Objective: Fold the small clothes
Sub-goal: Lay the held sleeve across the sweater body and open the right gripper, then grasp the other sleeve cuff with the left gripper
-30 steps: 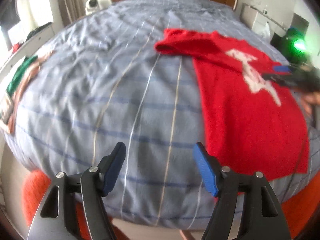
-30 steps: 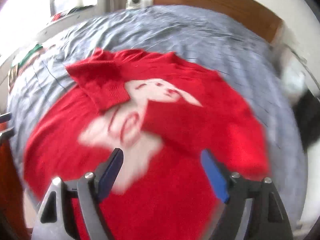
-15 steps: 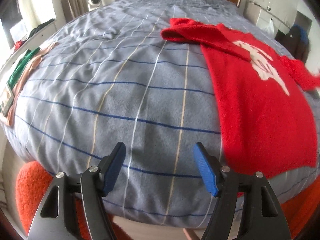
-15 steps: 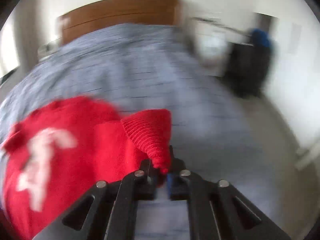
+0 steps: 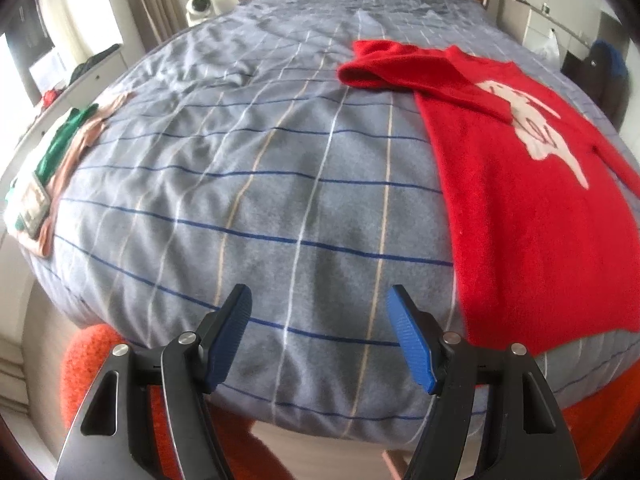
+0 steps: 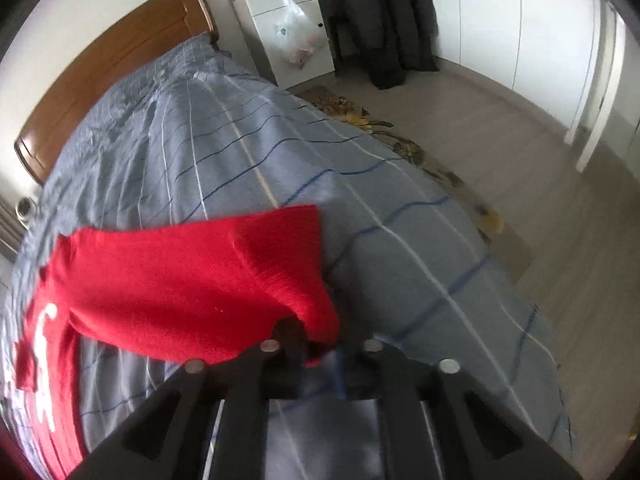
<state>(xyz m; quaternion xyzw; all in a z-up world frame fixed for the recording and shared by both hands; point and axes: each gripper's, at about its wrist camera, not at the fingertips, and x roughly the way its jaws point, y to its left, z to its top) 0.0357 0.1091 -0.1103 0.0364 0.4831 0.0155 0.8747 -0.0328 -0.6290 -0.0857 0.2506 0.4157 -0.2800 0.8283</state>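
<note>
A red sweater [image 5: 532, 200] with a white figure on its front lies on the right side of the grey checked bed [image 5: 260, 184]. Its far sleeve is folded across the top. My left gripper [image 5: 320, 340] is open and empty above the bed's near edge, left of the sweater's hem. My right gripper [image 6: 320, 354] is shut on the sweater's right sleeve [image 6: 200, 280] and holds it lifted and stretched out above the bed [image 6: 400, 264]; the sweater's body [image 6: 44, 344] shows at far left.
Folded green and tan clothes [image 5: 52, 168] lie at the bed's left edge. An orange cushion [image 5: 92, 364] sits below the bed's near edge. A wooden headboard [image 6: 108, 68], a white cabinet [image 6: 292, 28] and hanging dark coats [image 6: 384, 20] stand beyond the bed.
My right gripper went from open over the sweater's front to shut on the right sleeve, then pulled it outward and up. My left gripper stayed open at the bed's near edge.
</note>
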